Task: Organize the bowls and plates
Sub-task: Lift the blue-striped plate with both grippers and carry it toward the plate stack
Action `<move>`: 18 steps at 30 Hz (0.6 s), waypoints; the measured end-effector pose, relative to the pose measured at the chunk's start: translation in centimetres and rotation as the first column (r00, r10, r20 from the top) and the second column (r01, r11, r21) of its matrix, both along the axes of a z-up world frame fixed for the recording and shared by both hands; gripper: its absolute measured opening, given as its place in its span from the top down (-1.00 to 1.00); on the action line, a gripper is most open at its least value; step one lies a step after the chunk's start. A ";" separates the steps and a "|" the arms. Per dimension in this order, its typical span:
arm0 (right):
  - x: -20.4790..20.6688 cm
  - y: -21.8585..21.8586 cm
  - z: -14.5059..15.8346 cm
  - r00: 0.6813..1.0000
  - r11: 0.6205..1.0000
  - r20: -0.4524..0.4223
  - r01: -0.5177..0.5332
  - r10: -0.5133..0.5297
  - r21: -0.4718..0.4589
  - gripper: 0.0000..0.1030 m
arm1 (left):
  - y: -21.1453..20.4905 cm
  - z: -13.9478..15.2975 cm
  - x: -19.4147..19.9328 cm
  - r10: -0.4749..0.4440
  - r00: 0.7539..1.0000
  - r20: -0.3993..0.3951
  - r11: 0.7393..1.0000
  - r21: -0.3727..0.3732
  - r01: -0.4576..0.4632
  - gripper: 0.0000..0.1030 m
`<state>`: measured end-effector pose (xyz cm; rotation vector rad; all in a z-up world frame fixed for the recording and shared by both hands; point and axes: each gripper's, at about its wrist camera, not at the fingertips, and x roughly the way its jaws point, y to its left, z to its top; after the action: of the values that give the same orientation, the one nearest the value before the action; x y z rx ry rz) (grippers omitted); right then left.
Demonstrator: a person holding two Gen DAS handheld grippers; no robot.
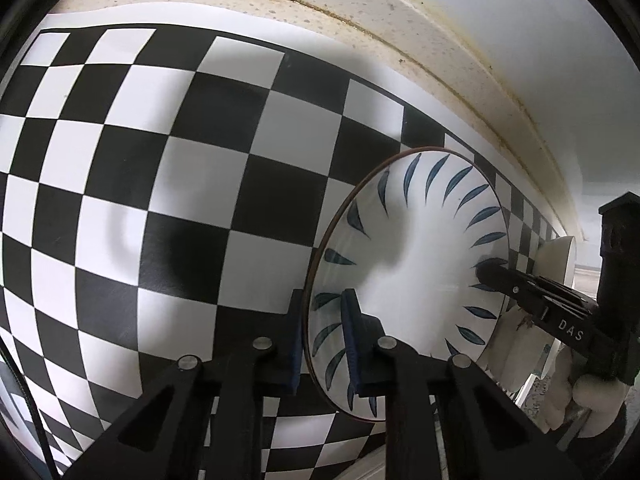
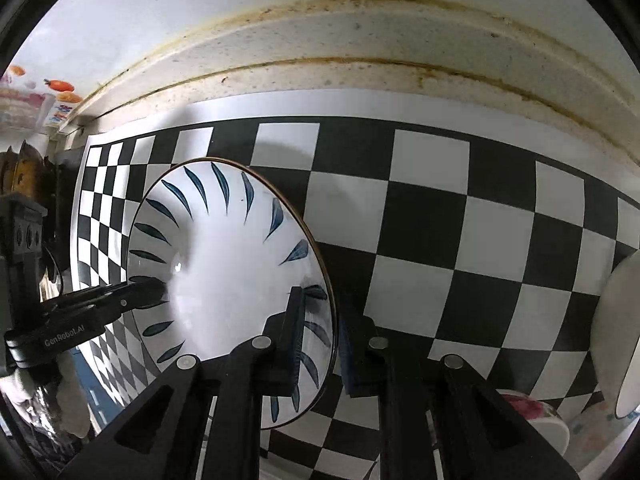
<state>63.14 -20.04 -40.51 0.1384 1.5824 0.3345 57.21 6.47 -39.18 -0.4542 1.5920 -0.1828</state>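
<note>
Squarely over the black-and-white checkerboard mat (image 1: 160, 184), a round white ceramic plate with blue leaf strokes and a thin brown rim (image 1: 416, 272) is gripped from two sides. The left gripper (image 1: 324, 340) has its jaws closed on the plate's edge at about 7 o'clock in the left wrist view, one blue-padded finger over the face, the other behind the rim. The right gripper (image 2: 320, 344) clamps the opposite edge, at roughly 5 o'clock of the plate in the right wrist view, its outer finger partly hidden behind the rim.

Whether the plate rests on the mat or hangs just above it cannot be told. A speckled cream counter ledge with brown grime along its seam (image 2: 360, 52) runs past 12 o'clock. At 3 o'clock in the right wrist view a plain white dish (image 2: 616, 332) is cut off by the lens edge; below it, at 4 o'clock, a floral-printed bowl (image 2: 536, 412) shows only partly.
</note>
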 end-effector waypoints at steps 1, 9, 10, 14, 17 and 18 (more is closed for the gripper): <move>-0.2 0.1 0.1 1.000 1.000 0.007 -0.004 0.004 0.004 0.69 | 0.0 0.1 -0.1 0.001 1.000 0.003 1.000 0.003 -0.001 0.70; -1.4 -0.1 1.5 0.999 0.999 0.041 -0.014 0.013 0.029 0.71 | -0.2 2.1 -0.9 -0.018 0.999 0.044 0.999 0.034 0.017 0.70; -1.5 -0.2 1.8 0.999 0.999 0.045 -0.010 0.009 0.034 0.71 | -0.3 2.4 -1.0 -0.023 0.999 0.049 0.999 0.039 0.021 0.70; -2.3 -0.3 2.9 0.999 0.999 0.054 -0.003 0.000 0.048 0.71 | -0.6 3.9 -1.7 -0.040 0.997 0.062 0.998 0.054 0.036 0.70; -3.0 -0.5 3.9 0.998 0.998 0.060 0.000 -0.003 0.055 0.71 | -1.0 5.0 -2.3 -0.050 0.996 0.071 0.997 0.065 0.046 0.69; -3.2 -0.7 4.2 0.998 0.998 0.059 0.001 -0.004 0.058 0.71 | -1.1 5.4 -2.6 -0.055 0.996 0.074 0.996 0.068 0.050 0.69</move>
<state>59.93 -20.79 -36.29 0.1737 1.5142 0.3799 54.63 5.34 -33.81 -0.3510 1.5320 -0.1847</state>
